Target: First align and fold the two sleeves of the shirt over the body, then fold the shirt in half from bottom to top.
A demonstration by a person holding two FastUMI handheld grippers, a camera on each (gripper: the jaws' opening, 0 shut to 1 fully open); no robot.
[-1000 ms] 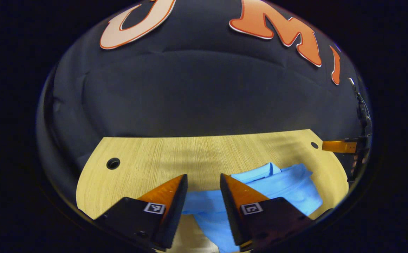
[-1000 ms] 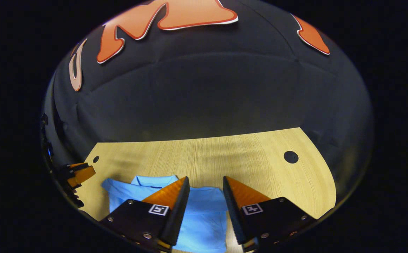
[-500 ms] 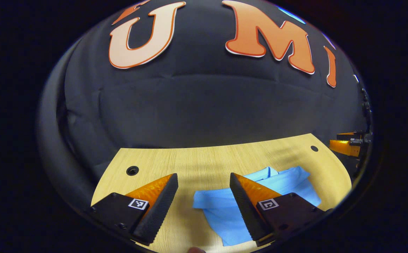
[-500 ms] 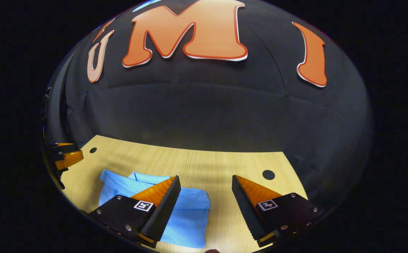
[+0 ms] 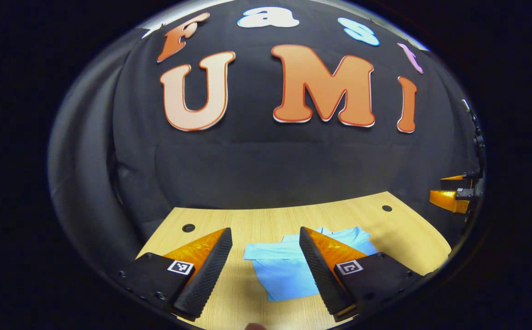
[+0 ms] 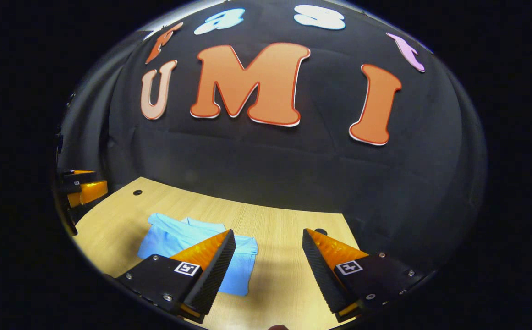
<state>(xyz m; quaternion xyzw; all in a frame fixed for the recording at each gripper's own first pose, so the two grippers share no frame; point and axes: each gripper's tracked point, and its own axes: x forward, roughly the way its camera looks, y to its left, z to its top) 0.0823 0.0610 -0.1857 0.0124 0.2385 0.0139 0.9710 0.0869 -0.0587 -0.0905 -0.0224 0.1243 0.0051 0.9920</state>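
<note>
Left gripper view: blue shirt [image 5: 288, 268] is seen folded into a compact rectangle on the desk [image 5: 398, 229], collar at far edge. Left tongs [image 5: 264, 268] are held wide apart w/ nothing gripped, lifted clear above the cloth. Right tongs [image 6: 266, 270] likewise spread, empty, shirt [image 6: 188, 243] left beside them. Vs. 1 s ago both tongs have been opened and drawn up/back, cloth released. Fold is judged done; task approx. complete.
</note>
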